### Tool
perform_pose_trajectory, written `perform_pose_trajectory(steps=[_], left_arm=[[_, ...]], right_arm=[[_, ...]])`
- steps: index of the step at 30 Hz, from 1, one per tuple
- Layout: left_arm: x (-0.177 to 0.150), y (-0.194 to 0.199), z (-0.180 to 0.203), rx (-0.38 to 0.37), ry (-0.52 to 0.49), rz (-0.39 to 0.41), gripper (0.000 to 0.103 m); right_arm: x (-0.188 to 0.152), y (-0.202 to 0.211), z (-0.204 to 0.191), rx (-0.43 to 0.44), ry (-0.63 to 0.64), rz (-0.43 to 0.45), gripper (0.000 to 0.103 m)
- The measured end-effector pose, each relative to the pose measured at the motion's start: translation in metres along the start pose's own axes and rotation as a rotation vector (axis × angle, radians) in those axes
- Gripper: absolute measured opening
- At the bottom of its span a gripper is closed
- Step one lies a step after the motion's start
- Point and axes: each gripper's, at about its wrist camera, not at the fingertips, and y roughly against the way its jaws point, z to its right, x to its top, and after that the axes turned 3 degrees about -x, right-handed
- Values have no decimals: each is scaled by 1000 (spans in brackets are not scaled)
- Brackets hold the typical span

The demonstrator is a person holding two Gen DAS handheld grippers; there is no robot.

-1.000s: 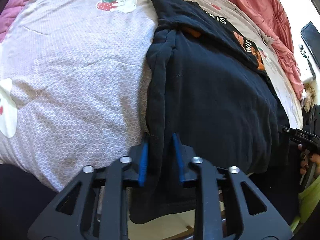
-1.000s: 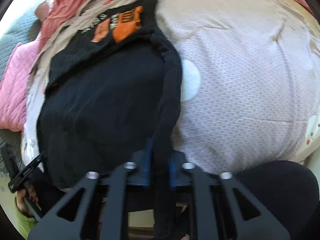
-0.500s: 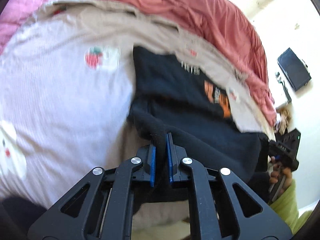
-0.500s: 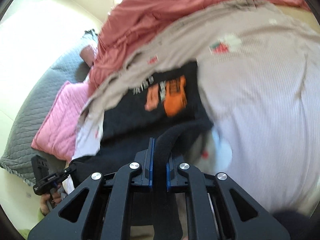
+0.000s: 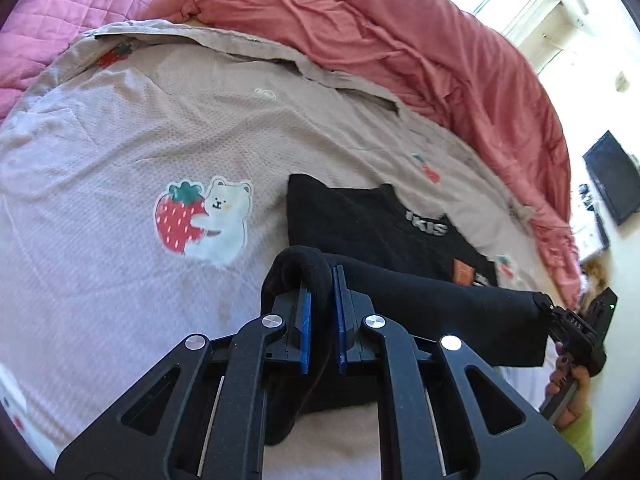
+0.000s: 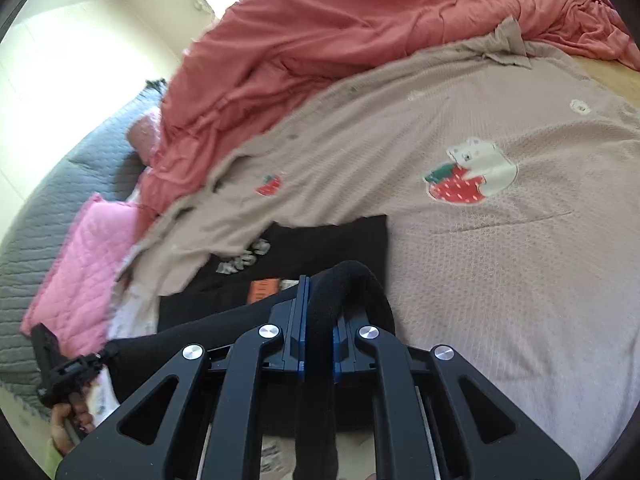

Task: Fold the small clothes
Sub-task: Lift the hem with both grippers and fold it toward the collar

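Black T-shirt (image 5: 400, 292) hem is pinched at both corners, left gripper (image 5: 320, 312) and right gripper (image 6: 318, 324) each clamped narrow on bunched fabric, lifted above the printed half lying on the strawberry-bear bedspread (image 5: 120, 168). Misaligned fold is risked if one corner is carried further; thick rolled cloth could be slipped from the pads.

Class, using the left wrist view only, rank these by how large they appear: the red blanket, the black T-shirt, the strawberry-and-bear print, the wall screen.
1. red blanket
2. black T-shirt, held up near the camera, so possibly flattered
3. strawberry-and-bear print
4. wall screen
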Motion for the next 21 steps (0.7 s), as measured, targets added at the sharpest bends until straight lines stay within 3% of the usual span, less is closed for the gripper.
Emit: perform_pose_trajectory(steps=[4, 9, 13, 16, 18, 21], left_arm=[[-1, -28, 1, 90, -49, -34, 6], [-6, -37, -3, 115, -29, -37, 10], [-9, -18, 4, 136, -50, -7, 32], [-12, -2, 9, 122, -44, 20, 34], [-16, 8, 10, 119, -30, 33, 35], [-27, 17, 9, 118, -8, 43, 37]], right_arm=[[-11, -29, 17, -68, -15, -69, 8], [-12, -32, 31, -28, -74, -95, 14], [-10, -23, 24, -20, -42, -85, 19], [-8, -17, 20, -11, -30, -87, 34], [-8, -13, 20, -4, -26, -89, 39], [-9, -9, 20, -44, -10, -95, 52]])
